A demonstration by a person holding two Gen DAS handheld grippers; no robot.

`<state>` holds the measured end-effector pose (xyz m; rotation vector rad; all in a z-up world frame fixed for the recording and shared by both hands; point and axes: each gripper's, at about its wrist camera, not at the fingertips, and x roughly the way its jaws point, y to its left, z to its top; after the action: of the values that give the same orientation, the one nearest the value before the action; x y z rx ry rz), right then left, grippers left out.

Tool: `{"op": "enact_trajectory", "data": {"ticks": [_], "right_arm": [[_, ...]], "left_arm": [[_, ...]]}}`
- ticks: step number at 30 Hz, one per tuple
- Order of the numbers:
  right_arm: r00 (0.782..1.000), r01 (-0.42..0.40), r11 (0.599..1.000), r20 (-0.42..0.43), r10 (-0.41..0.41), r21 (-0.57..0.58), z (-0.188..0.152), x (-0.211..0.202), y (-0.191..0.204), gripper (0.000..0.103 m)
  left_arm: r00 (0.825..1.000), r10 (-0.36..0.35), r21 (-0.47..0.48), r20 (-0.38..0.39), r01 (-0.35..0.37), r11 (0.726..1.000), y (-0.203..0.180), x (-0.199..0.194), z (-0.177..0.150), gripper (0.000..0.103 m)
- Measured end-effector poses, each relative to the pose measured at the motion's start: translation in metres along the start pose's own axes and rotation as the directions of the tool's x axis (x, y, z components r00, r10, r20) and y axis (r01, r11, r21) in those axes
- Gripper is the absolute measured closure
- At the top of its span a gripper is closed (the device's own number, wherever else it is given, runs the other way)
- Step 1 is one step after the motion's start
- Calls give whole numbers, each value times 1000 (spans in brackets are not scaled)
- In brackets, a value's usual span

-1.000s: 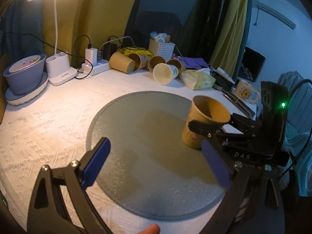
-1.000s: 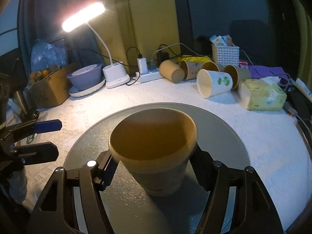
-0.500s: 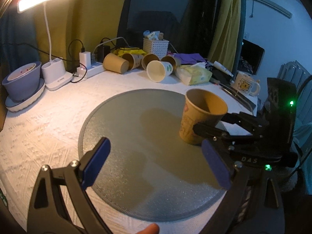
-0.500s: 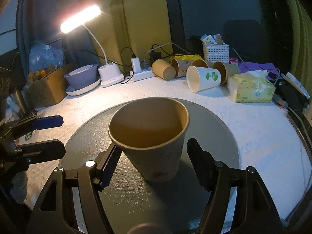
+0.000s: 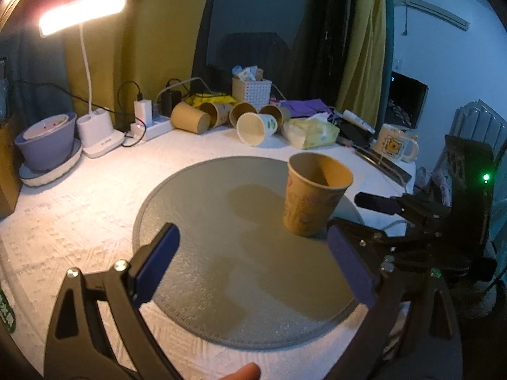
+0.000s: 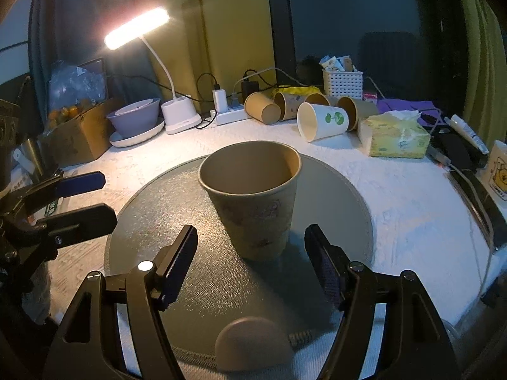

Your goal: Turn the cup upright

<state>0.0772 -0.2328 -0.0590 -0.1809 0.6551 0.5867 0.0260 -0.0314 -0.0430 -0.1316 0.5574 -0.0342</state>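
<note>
A tan paper cup (image 6: 253, 196) stands upright, mouth up, on the round grey mat (image 6: 190, 285). It also shows in the left wrist view (image 5: 313, 194), on the right side of the mat (image 5: 206, 253). My right gripper (image 6: 252, 264) is open, just behind the cup's base, its pads apart from the cup's sides. My left gripper (image 5: 253, 259) is open and empty over the near part of the mat, left of the cup.
Several paper cups (image 6: 298, 112) lie on their sides at the back beside a white basket (image 6: 342, 84) and a tissue pack (image 6: 394, 137). A lit desk lamp (image 6: 180, 117), power strip (image 6: 229, 115) and purple bowl (image 6: 134, 122) stand back left. A bear mug (image 5: 393, 147) sits right.
My right gripper has opened and let go of the cup, then drawn back from it. The cup now stands free on the mat. The left gripper stays open.
</note>
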Motion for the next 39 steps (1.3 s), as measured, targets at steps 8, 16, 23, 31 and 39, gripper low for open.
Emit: {"op": "enact_trajectory", "data": {"ticks": [8, 16, 23, 31, 39], "right_arm": [[998, 60, 998, 13, -60, -8, 2, -30, 11, 30], [995, 85, 996, 52, -84, -21, 9, -58, 21, 30], [992, 99, 995, 85, -96, -31, 15, -77, 28, 30], [985, 118, 992, 129, -112, -43, 24, -98, 32, 30], [978, 133, 990, 171, -123, -47, 30, -116, 36, 30]], "left_arm": [[998, 14, 12, 68, -15, 1000, -11, -24, 3, 7], [991, 14, 16, 134, -16, 1000, -19, -45, 10, 7], [983, 15, 23, 184, -20, 1000, -25, -62, 16, 7], [969, 10, 38, 245, -20, 999, -33, -79, 23, 7], [957, 2, 56, 289, -19, 998, -42, -93, 27, 7]]}}
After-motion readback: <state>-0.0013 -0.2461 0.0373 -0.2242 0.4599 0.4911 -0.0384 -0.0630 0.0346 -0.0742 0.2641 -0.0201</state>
